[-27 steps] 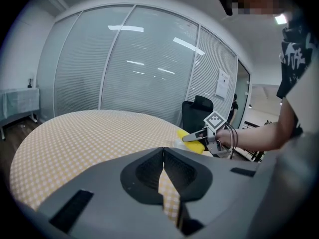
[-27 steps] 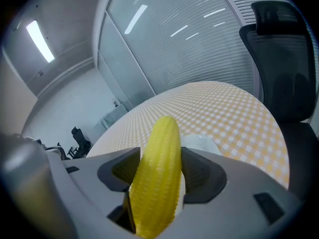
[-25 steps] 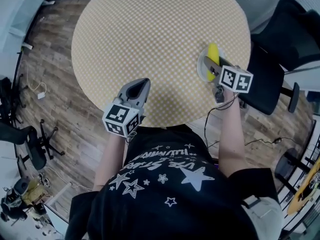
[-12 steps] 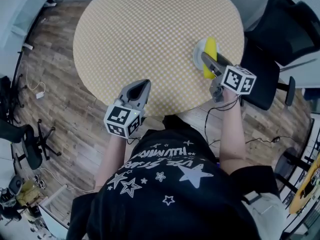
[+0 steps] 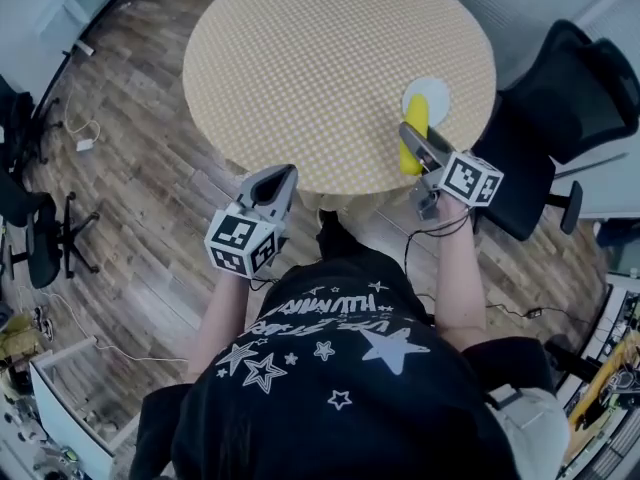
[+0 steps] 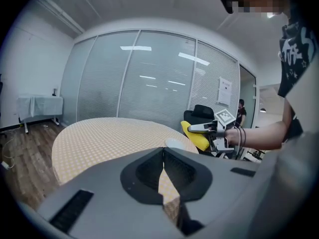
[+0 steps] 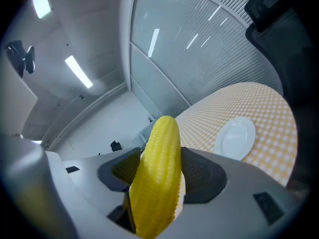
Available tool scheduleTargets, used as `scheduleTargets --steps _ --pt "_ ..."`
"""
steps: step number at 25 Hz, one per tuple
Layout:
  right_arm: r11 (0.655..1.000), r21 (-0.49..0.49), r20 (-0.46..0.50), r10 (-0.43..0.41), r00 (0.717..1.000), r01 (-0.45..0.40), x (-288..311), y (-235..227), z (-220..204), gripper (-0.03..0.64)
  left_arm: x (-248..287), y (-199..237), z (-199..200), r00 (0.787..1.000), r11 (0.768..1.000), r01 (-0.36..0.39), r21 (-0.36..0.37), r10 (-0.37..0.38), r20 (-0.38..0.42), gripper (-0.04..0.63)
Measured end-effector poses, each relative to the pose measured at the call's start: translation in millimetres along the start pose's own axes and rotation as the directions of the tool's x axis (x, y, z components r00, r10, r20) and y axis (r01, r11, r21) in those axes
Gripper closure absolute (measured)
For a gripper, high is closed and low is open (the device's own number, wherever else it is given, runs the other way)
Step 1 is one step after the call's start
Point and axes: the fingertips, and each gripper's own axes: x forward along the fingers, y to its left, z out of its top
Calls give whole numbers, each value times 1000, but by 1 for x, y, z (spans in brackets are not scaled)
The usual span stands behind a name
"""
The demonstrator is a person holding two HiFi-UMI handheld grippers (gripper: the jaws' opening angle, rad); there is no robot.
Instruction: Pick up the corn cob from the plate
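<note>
My right gripper (image 5: 412,140) is shut on the yellow corn cob (image 5: 413,134), which hangs in the air over the table's near right edge. From the right gripper view the corn cob (image 7: 157,176) fills the space between the jaws of the right gripper (image 7: 158,183). The white plate (image 5: 427,98) lies bare on the round checked table (image 5: 320,58), just beyond the cob; the plate (image 7: 235,138) shows below and to the right of the cob. My left gripper (image 5: 278,177) is shut and holds nothing, off the table's near edge. The left gripper (image 6: 163,171) looks level across the tabletop.
A black office chair (image 5: 570,88) stands close to the table's right side, beside my right arm. Wood floor (image 5: 130,198) surrounds the table, with cables and another chair (image 5: 45,238) at the far left. A glass wall (image 6: 129,73) stands behind the table.
The right gripper has lifted the corn cob off the plate and drawn it back toward the table's near edge. The plate now lies bare. The head view has shifted.
</note>
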Motion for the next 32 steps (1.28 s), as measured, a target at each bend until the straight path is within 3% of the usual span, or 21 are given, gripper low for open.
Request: scheduleTargets --steps 12,18,24,32 --pt "997 10 60 71 996 -72 -78 63 -38 351 -70 -61 -36 1000 1000 -1 -11 2 29 586" --pt "996 4 58 86 995 -86 -107 52 -36 351 -73 -95 -35 998 1000 -28 5 27 54 586" --pt "986 -6 36 166 986 -166 -130 52 -28 351 -69 -117 -34 991 992 -118 -37 120 61 586" --pt "979 -3 33 202 979 -202 -202 50 -27 351 -62 -189 -42 991 992 -117 -40 119 63 586"
